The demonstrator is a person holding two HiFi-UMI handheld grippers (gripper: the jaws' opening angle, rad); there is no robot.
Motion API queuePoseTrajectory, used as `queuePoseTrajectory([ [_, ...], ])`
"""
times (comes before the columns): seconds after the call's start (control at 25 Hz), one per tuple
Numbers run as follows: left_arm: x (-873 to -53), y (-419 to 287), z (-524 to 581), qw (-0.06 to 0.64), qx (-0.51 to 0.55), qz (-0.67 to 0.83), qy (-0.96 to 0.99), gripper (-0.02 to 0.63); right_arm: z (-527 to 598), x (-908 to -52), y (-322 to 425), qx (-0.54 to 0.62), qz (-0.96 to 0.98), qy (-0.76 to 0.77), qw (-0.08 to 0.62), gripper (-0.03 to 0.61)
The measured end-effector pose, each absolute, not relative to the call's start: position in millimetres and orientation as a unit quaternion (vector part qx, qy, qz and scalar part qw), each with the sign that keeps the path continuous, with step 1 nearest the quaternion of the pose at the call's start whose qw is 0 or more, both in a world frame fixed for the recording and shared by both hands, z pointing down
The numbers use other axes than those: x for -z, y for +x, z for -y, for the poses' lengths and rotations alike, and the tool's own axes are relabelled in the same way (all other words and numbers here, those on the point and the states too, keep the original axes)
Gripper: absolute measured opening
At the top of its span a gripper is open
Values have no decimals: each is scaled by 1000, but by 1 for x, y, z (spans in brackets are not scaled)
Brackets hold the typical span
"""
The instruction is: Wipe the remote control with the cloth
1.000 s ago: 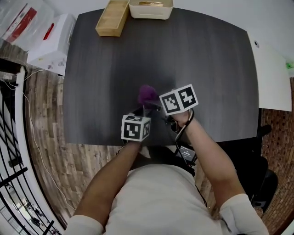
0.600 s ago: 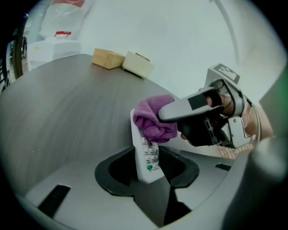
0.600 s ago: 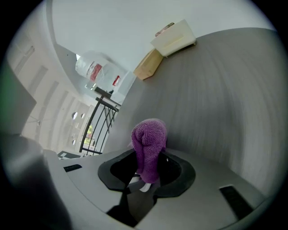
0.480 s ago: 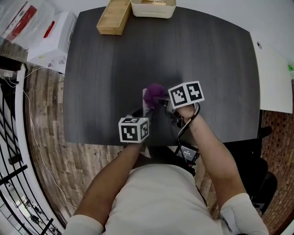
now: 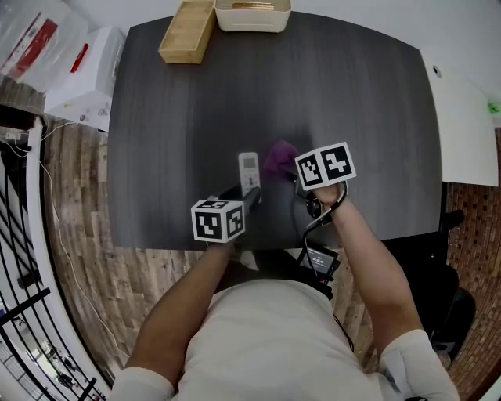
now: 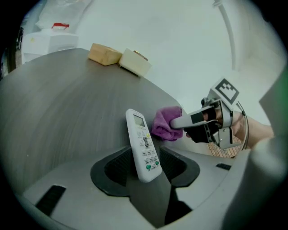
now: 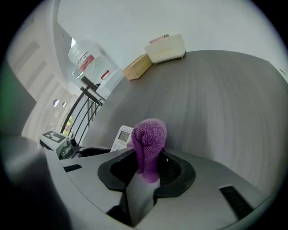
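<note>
Left tongs are gripping the lower end of the one remote control. Their jaws have just been closing a little onto it, and it is pointing away from me over the dark table with its screen end farthest. I cannot tell whether that far end is touching the tabletop. Sweeping from the left, one black railing is running along the plank floor. One clear plastic bag and one white box are sitting off the table by its far left corner. On the far edge one wooden box and one white tray are sitting just beside each other, well apart from both tongs. Just right of the remote, one purple cloth is hanging bunched in the right tongs, whose jaws are squeezing together on its lower fold. From above, a thin strip of table is showing between cloth and remote. In the right gripper view the cloth is covering most of the remote. In the head view my marker cube is covering the right jaws. One black cable is looping from the right tongs to one small black unit at the near edge. One white tabletop is lying at the far right.
</note>
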State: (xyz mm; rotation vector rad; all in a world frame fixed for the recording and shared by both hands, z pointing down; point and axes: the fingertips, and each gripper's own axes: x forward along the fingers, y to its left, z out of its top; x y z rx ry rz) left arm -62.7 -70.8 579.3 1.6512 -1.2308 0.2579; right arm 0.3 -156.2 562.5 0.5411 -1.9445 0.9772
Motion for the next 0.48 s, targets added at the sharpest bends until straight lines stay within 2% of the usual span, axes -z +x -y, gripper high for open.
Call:
queuePoseTrajectory([
  [0.24,-557,-90,69,483,-100,504,709,192,158,-536,-2,-406,798,222,387,117],
  [0.36,-552,-125,89,473,-95,518,706,190,131,-520,-28,-425,813,160,365,117],
  [0.48,-554,-145,120,466,-121,509,713,189,93,-520,-55,-437,812,87,376,117],
])
